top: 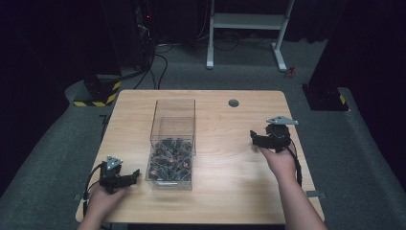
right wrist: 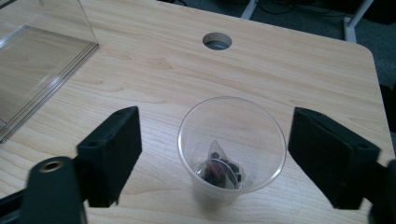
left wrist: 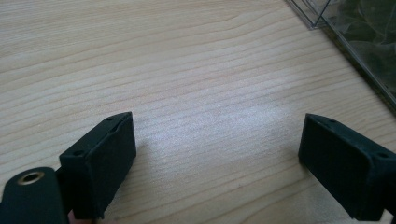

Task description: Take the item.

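Currently, my left gripper: jaws spread, over bare table, beside box.
My right gripper: jaws spread either side of cup, not touching.
Cup contents: one tea bag.

Counted: one wooden table, two grippers, left gripper and right gripper, one clear box with many dark sachets too tangled to be counted, one clear cup, one sachet inside it
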`<state>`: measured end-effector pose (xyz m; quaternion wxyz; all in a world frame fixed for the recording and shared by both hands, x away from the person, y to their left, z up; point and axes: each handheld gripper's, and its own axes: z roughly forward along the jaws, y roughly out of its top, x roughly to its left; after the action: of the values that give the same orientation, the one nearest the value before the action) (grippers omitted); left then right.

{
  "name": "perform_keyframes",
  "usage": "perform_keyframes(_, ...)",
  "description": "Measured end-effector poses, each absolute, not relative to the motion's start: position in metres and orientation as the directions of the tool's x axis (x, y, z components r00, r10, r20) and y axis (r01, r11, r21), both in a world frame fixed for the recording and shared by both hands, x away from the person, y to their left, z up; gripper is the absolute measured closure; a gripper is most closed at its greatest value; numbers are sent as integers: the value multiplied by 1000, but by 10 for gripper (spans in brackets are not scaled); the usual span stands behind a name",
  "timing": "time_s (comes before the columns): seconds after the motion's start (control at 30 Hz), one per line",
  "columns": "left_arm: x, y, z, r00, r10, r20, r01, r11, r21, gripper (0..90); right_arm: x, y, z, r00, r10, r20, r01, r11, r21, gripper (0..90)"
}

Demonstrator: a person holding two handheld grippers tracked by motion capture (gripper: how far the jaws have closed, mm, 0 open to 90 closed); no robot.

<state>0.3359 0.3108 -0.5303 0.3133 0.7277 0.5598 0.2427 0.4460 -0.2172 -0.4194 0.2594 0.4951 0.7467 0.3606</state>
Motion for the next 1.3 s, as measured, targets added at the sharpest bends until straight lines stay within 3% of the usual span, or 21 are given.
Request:
perform_keyframes(0.2, 336, 311, -530, 253, 967, 1, 661, -173, 730, 114, 442, -218, -423, -356, 934, -13, 563, 225, 795, 88)
perform_keyframes(0.8, 336, 310, -531, 253, 967, 0, 661, -173, 730, 114, 404, -233, -436, -343, 939, 2, 537, 194, 821, 87)
perform_keyframes(1.3, 336, 310, -530, 253, 968, 0, 662, -173, 729, 114, 356, -254, -484, -332, 943, -4, 574, 205, 792, 87)
